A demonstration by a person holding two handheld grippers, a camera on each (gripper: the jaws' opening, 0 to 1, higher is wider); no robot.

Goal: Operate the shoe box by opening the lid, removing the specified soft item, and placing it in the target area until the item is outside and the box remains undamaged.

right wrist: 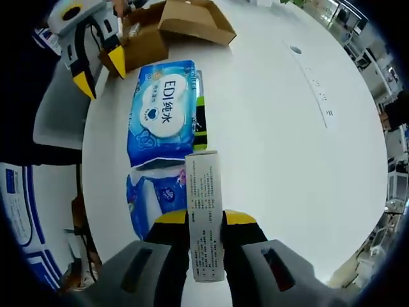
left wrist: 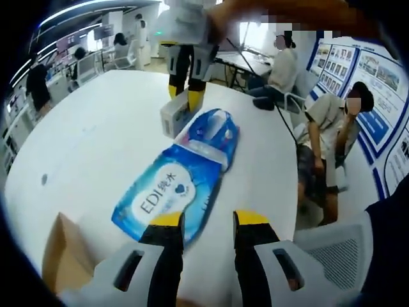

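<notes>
Brown cardboard shoe box (right wrist: 167, 29) open on white round table (right wrist: 268, 141). Soft blue wet-wipe pack (right wrist: 161, 109) already out, lying beside it. Your right gripper (right wrist: 206, 217) clamps white printed carton (right wrist: 204, 211); left gripper (left wrist: 208, 222) spread, empty. Remaining, by my reading: set carton down, confirm target area.

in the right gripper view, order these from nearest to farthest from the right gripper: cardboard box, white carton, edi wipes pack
1. white carton, clamped between the right gripper jaws
2. EDI wipes pack, just ahead on the table, slightly left
3. cardboard box, at the table's far edge, lid open
</notes>
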